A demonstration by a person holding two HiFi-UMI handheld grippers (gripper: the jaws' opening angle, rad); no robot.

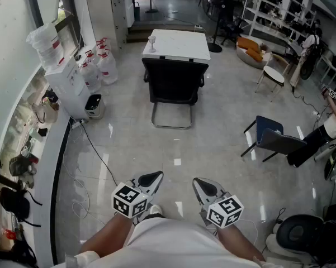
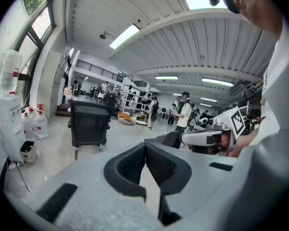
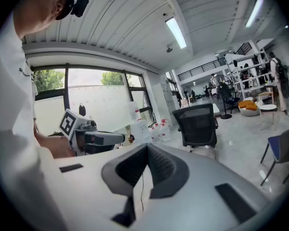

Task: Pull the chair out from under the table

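**Chair [image 1: 174, 85] pushed in at the table [image 1: 179, 43]**

Head view: the black chair stands with its backrest toward the person, up against the near edge of the white table. Its seat is hidden behind the backrest. Low in the frame, the left gripper [image 1: 152, 177] and right gripper [image 1: 199, 183] sit side by side above the glossy floor [image 1: 212, 133], well apart from the chair.

Left gripper view: the jaws are clenched together on nothing, and the chair stands far off to the left.

Right gripper view: the jaws are likewise clenched and empty, with the chair ahead, right of centre.
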